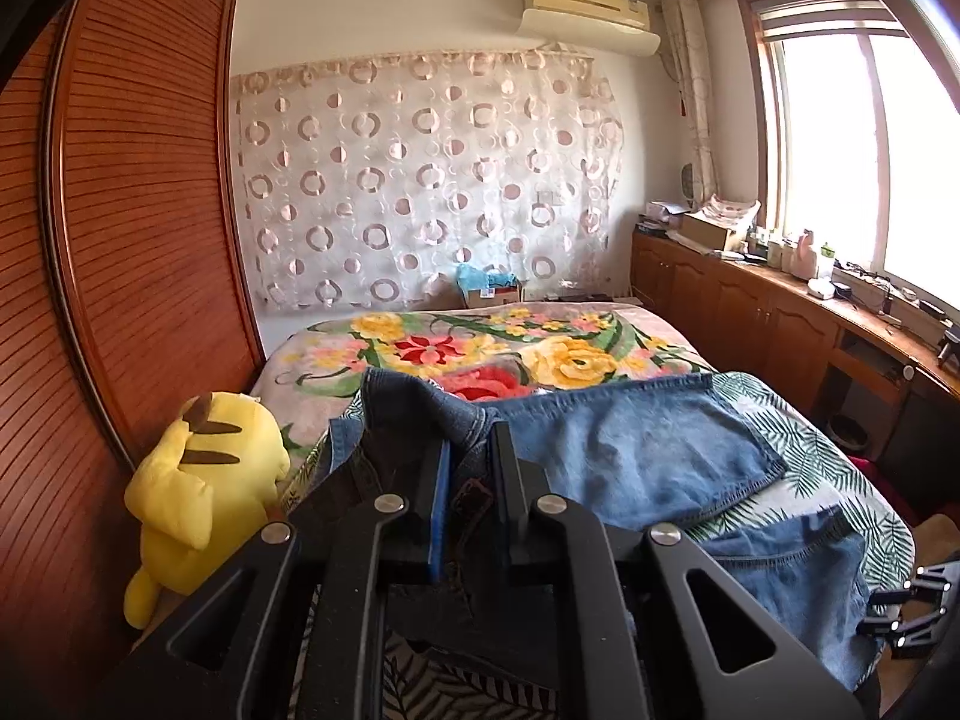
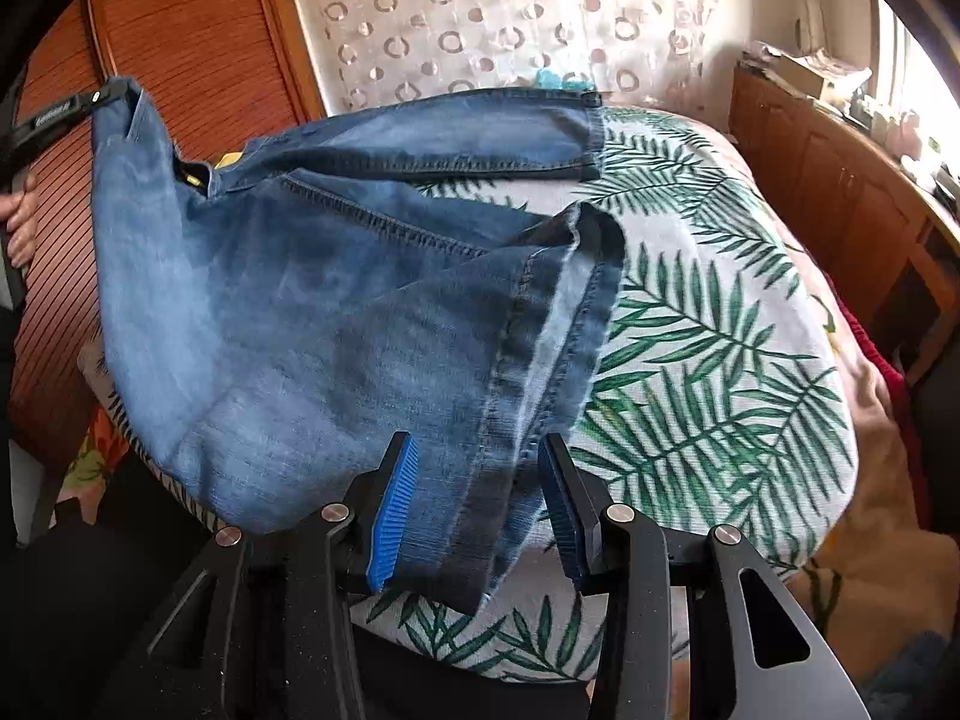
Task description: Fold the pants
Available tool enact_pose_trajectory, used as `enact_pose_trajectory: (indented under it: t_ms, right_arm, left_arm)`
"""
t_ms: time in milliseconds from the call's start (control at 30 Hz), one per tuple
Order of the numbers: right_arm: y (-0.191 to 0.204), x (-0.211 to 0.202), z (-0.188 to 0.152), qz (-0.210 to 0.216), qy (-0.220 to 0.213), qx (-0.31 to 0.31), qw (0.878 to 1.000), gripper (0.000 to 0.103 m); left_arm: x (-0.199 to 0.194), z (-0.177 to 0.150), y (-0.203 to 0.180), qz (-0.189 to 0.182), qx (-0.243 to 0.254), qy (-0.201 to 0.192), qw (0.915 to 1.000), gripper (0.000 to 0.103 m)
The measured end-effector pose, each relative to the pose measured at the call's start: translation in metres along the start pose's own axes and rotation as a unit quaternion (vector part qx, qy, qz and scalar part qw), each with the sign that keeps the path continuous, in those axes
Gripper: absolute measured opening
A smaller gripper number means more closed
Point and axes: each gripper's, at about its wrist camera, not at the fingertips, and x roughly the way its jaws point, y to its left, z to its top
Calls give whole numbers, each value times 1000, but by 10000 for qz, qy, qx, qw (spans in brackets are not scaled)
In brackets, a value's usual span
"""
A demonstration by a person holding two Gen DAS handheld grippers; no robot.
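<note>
Jeans (image 1: 648, 450) partly hidden behind left gripper (image 1: 468, 450); windowsill clutter (image 1: 840, 264) indistinct.

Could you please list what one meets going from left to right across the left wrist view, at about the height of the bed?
Wooden slatted wardrobe door → yellow plush toy → left tool, shut on the jeans → palm-leaf sheet → wooden cabinets under the window.
</note>
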Motion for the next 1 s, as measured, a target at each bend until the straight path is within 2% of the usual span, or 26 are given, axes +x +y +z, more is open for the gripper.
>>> enact_pose_trajectory:
  t_ms: [167,200,233,333,467,667,1000]
  right_arm:
    - [4,7,2,-70,-43,-163,9998,41]
    - [6,6,2,-146,-50,-234,9996,29]
    - [6,7,3,-158,-44,-283,9995,11]
    - [1,10,7,-23,-20,-292,9996,1]
    - [-6,5,21,-50,-246,-333,9991,0]
    - [-25,-5,63,-255,-668,-350,9968,0]
    - [-29,12,107,-81,-914,-355,9951,0]
  left_arm:
    - [13,9,3,-3,15,-18,10000,13]
    - [15,10,4,-10,20,-17,10000,13]
    - [18,11,5,-21,21,-13,10000,13]
    - [24,13,4,-46,19,-3,10000,13]
    - [29,16,4,-28,13,9,10000,13]
    - [47,29,10,12,-1,40,10000,13]
    - [115,60,3,-6,188,299,9994,12]
